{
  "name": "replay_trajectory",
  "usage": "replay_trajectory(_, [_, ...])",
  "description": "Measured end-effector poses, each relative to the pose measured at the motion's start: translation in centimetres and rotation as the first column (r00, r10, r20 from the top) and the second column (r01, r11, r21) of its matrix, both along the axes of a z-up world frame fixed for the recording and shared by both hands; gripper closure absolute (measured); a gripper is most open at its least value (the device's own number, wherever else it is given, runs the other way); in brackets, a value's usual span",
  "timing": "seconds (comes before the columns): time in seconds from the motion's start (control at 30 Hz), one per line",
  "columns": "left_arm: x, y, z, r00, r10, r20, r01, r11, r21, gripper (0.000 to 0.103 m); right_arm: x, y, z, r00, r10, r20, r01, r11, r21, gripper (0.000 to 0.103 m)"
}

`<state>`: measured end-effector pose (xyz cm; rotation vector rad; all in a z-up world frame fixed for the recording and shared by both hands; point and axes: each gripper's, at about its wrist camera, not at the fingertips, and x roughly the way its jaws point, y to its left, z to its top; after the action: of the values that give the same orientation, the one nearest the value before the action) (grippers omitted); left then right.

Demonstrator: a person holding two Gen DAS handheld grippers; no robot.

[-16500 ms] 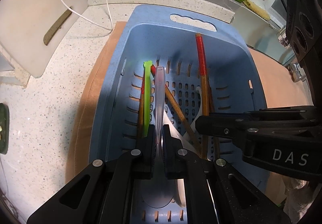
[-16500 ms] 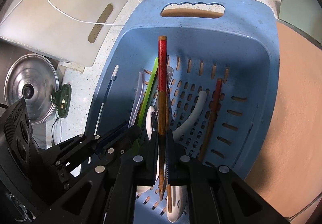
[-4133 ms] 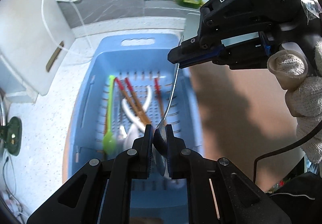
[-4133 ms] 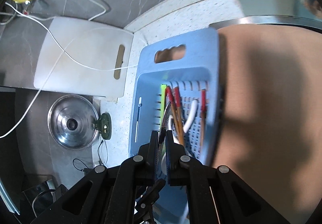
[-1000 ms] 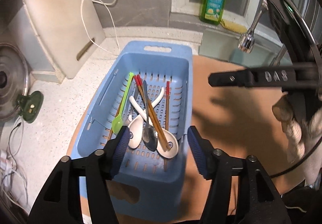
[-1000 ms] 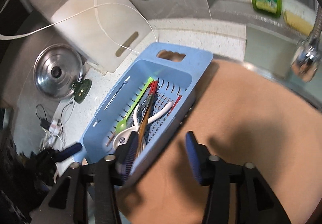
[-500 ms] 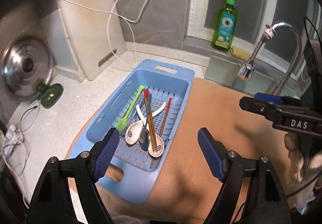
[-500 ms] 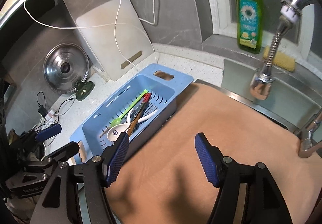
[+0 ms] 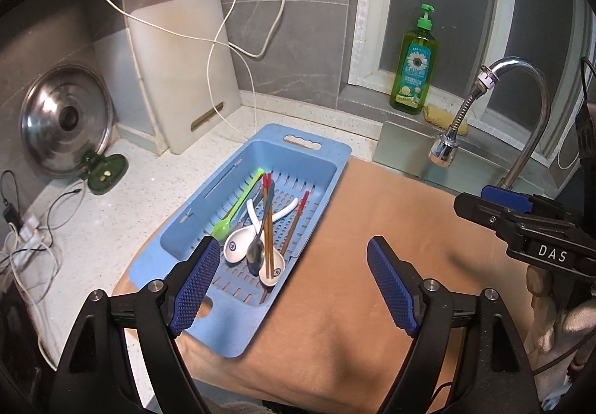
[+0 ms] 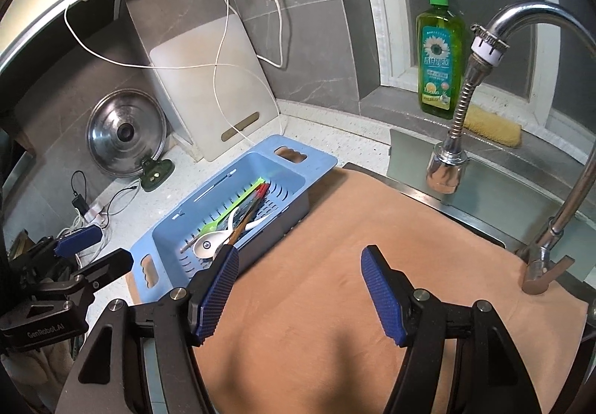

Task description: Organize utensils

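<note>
A blue slotted basket [image 9: 309, 153] sits on the counter, partly on a tan mat [image 9: 372, 228]. In it lie a green spoon [image 9: 238, 205], white ceramic spoons [image 9: 234, 246], a metal spoon [image 9: 257, 254] and red-tipped chopsticks [image 9: 296, 220]. My left gripper [image 9: 290, 283] is open and empty, held above and in front of the basket. My right gripper [image 10: 298, 287] is open and empty over the mat, right of the basket [image 10: 320, 162]. The utensils [image 10: 231, 220] also show in the right wrist view.
A white cutting board [image 9: 182, 79] and a steel pot lid [image 9: 63, 120] lean on the wall at the left. A green soap bottle [image 9: 413, 64], a yellow sponge [image 10: 488, 127] and a faucet [image 10: 484, 53] stand at the right. Loose cables [image 9: 29, 235] lie on the counter's left.
Both grippers have pulled back and up from the basket, so it looks smaller. Both stay open. Earlier they held a metal spoon together; it now lies in the basket.
</note>
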<state>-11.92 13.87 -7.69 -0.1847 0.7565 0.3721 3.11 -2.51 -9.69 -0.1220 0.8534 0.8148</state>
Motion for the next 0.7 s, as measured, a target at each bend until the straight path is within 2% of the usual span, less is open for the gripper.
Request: replay_trajectory(0.7, [-0.13,-0.73,0.93,1.000,0.016,0.006,-0.017,1.000,0.019,0.021,0.11,-0.86,0.43,0.999,-0.023,0.023,0.023,1.000,0.005,0.038])
